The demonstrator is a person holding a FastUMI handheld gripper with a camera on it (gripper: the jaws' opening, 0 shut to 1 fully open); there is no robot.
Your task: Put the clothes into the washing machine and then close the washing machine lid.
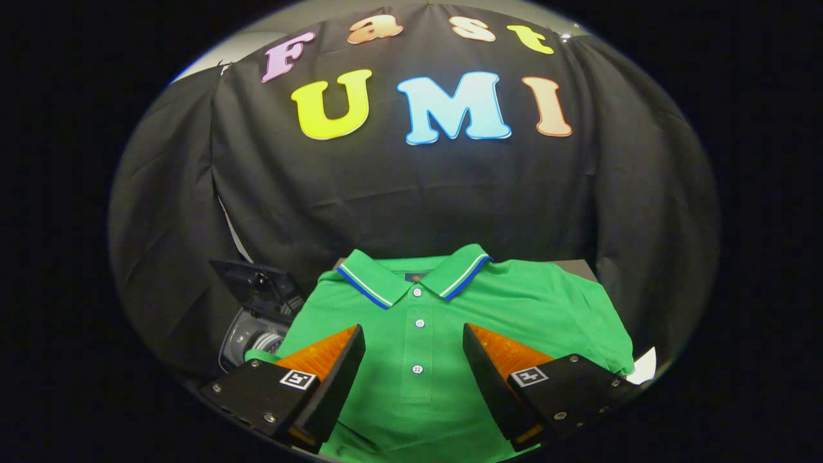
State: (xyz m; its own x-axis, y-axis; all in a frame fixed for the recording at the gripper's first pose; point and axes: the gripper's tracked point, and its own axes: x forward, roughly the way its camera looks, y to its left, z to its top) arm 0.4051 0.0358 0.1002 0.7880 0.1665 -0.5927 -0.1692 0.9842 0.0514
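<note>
Tool [414, 341] agape over shirt [514, 308]

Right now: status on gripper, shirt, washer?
Gripper open, fingers spread above green polo shirt, not touching. Shirt flat, folded, not yet in. Washing machine just beyond the shirt's edge, lid up. Nothing in the way.

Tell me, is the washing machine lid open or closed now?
Open. The lid stands raised behind the grey washing machine, beside the green polo shirt. The tongs hang open above the shirt.

The gripper [415, 347] has wedge-shaped fingers [334, 373], silver screws and square white-bordered marker tags.
</note>
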